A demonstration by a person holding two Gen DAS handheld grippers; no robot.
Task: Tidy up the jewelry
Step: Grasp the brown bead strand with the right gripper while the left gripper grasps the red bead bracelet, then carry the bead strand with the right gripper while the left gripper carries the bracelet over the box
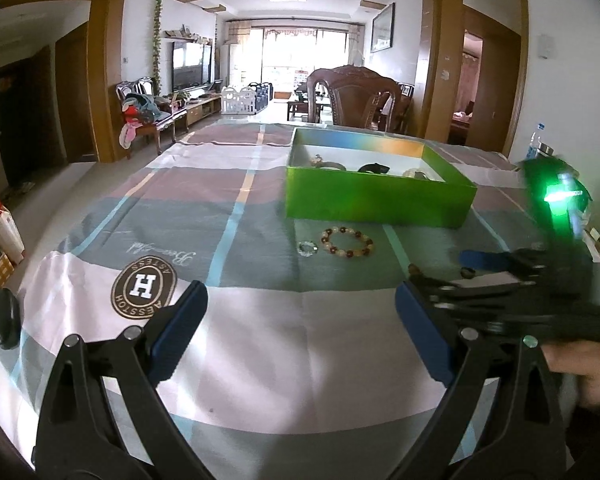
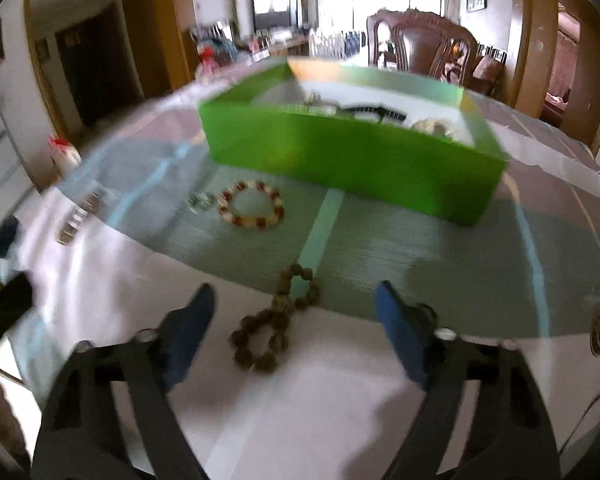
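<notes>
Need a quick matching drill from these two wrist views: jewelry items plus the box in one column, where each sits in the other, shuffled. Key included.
Things:
1. brown bead bracelet
2. red and cream bead bracelet
3. clear ring
4. black band

Places:
A. inside the green box
B. on the cloth between the right gripper fingers, untouched
C. on the cloth before the box, beside the clear ring
D. on the cloth just left of the red and cream bracelet

Pairs: 1-B, 2-C, 3-D, 4-A

"H" badge on tablecloth (image 1: 260, 340)
</notes>
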